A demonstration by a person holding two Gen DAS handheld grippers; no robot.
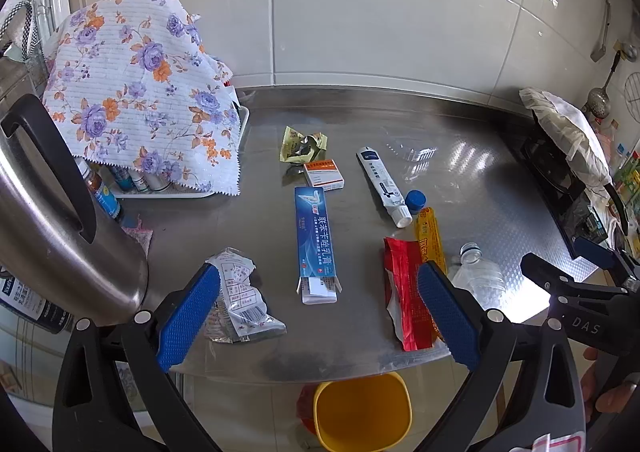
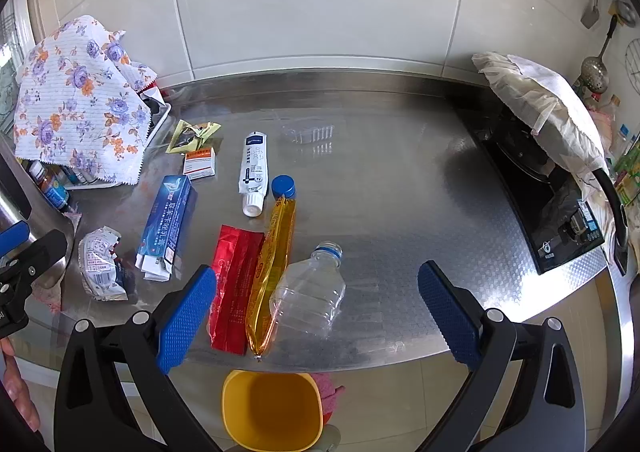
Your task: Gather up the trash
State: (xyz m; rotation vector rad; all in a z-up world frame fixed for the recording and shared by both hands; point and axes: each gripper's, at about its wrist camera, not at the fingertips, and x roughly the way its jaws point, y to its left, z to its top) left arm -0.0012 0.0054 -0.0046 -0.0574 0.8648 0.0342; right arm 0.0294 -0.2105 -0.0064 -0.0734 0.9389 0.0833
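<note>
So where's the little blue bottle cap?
In the right wrist view, the small round blue plastic cap sits left of centre on the steel counter, beside the white tube's cap end and touching the yellow wrapper's top.

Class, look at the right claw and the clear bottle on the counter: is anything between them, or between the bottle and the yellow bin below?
Nothing visible. The right claw is open above the bottle, which lies uncovered beside the yellow wrapper. The bin stands open below the counter edge.

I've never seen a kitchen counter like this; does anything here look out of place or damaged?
Yes: litter lies scattered on the steel counter: a capless plastic bottle on its side, its blue cap loose nearby, and a torn-open toothpaste box.
</note>
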